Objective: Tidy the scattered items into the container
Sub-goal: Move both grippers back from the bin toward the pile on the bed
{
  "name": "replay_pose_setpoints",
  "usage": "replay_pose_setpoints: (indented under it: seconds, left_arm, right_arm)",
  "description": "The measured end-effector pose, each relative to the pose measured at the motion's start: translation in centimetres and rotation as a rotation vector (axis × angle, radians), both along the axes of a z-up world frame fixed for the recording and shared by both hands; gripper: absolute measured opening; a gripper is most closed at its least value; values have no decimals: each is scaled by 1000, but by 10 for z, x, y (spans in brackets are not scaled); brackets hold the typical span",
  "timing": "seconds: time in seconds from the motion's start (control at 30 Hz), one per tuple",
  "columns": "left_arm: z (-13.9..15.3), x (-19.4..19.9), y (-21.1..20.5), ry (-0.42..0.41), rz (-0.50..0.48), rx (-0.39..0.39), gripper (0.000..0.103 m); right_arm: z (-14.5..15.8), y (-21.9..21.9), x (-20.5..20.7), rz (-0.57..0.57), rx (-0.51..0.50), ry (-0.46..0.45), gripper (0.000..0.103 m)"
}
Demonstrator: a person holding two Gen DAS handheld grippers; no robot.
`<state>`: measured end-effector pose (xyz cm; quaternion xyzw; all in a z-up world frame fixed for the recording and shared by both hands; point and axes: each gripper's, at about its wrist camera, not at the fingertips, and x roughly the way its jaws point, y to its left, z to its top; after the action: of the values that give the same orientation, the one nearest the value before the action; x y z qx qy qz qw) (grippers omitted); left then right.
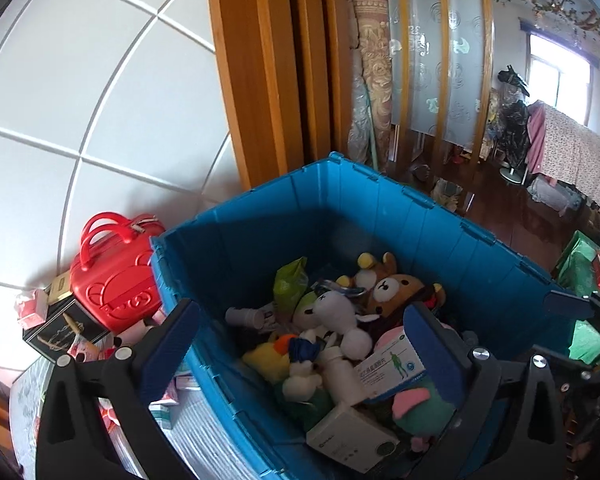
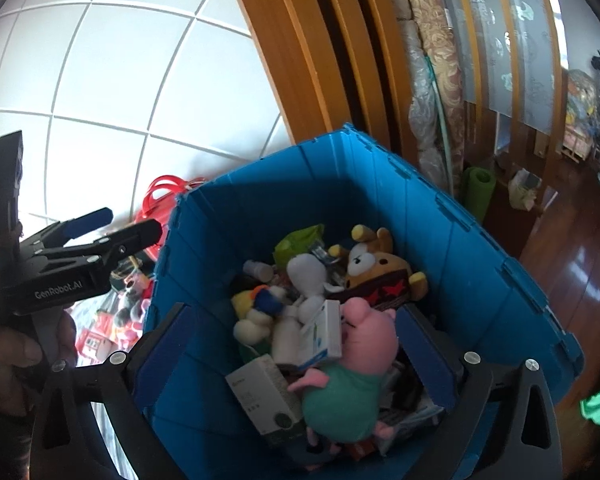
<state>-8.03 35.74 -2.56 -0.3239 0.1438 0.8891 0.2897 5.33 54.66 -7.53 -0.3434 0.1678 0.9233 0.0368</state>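
A blue plastic crate [image 1: 440, 232] [image 2: 452, 236] holds plush toys, boxes and bottles. A pink pig plush [image 2: 364, 344] in a green shirt lies on top, with a white-and-blue box [image 2: 324, 334] leaning on it. A brown bear plush [image 1: 396, 288] and a white rabbit plush [image 1: 340, 316] lie in the middle. My left gripper [image 1: 300, 344] is open and empty above the crate's left rim; it also shows in the right wrist view [image 2: 128, 224]. My right gripper [image 2: 296, 356] is open and empty above the pig.
A red toy case [image 1: 112, 272] and a black box [image 1: 60, 332] stand left of the crate against the white tiled wall. Small boxes and toys [image 2: 112, 320] lie scattered there. A wooden door frame [image 1: 260, 80] rises behind. A green bag [image 1: 580, 264] sits right.
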Motion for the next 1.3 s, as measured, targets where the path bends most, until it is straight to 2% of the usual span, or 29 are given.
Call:
replay_pose_setpoints:
  seconds: [0.3,0.73,1.3]
  left_arm:
    - [-5,-1,-61,4,99,1,103]
    - [-9,0,-166,-6,261,12,103]
    - [-23,-4,-273,-27,397,34,103]
  right_arm:
    - [4,-40,-18,93,7,21,102]
    - [12,-131,-44,269,37,37,102]
    - [11,-231,-67,411,74,20,102]
